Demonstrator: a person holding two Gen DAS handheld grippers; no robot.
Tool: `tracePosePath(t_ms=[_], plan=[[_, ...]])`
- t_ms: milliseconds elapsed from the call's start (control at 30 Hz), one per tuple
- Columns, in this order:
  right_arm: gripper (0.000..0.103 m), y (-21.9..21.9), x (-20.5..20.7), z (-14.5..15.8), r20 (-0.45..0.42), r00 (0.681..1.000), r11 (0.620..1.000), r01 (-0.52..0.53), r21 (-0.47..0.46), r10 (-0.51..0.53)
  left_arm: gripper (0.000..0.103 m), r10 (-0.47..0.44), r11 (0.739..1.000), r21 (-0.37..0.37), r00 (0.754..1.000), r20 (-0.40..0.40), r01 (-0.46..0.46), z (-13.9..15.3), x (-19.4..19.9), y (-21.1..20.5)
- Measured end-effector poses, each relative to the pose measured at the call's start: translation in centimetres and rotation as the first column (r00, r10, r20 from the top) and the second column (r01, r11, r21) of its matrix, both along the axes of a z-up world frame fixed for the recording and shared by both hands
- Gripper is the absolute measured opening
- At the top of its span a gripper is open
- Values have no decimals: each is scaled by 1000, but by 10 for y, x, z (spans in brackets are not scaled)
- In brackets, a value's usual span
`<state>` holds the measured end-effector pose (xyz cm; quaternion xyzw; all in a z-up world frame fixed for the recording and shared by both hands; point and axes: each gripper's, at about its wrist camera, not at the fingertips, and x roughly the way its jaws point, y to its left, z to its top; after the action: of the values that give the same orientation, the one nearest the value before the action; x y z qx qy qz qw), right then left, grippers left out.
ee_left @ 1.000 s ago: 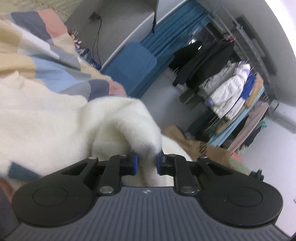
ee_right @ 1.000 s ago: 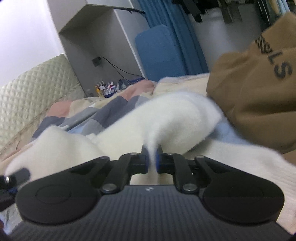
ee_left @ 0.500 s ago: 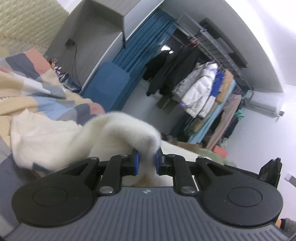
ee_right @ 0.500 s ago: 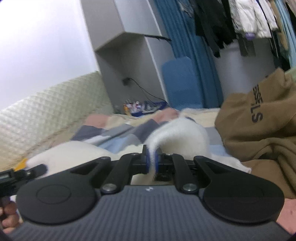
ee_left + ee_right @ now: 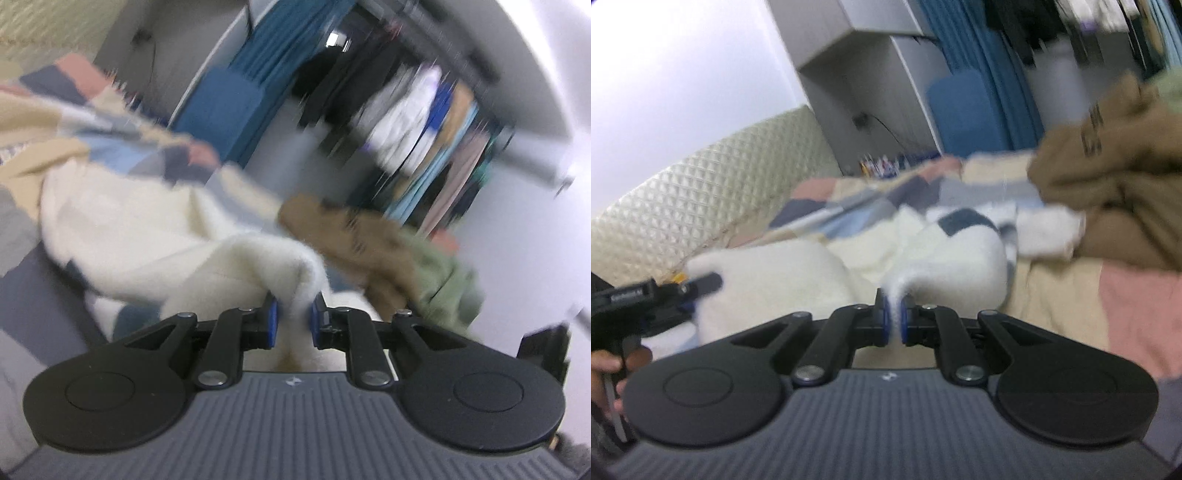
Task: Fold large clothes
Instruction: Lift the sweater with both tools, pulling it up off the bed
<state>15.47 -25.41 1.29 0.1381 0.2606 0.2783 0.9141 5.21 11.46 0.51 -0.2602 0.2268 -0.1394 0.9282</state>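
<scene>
A fluffy cream-white garment with grey-blue patches lies across the patchwork bedspread. My left gripper is shut on a thick fold of it, lifted off the bed. In the right wrist view the same white garment bulges up, and my right gripper is shut on a thin pinch of its fabric. The left gripper also shows at the left edge of that view, held by a hand, with white fabric at its tip.
A brown hoodie with dark lettering and a green garment are piled at the bed's right side. A quilted headboard, a grey shelf unit, a blue chair and a rack of hanging clothes stand beyond.
Both grippers have moved across the bed and risen a little, dragging the white garment with them. More of the bedspread and the brown hoodie has come into view. Both grips are unchanged.
</scene>
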Motion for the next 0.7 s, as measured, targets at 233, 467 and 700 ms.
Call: tracePosePath(t_ms=[233,467,700], plan=[[10,22,51,-54,-193,979,997,70,-15,-72,22,24,1000,11,991,-133,-23,-44,40,4],[11,2,94,-110,-363,928,981,141,132,-85,32,43,996,-61,973,-225,-58,-89,100,20],[10,-9,104,-133,-414,909,950,166,264,-43,34,43,991,-117,976,-213,-69,-94,119,24]])
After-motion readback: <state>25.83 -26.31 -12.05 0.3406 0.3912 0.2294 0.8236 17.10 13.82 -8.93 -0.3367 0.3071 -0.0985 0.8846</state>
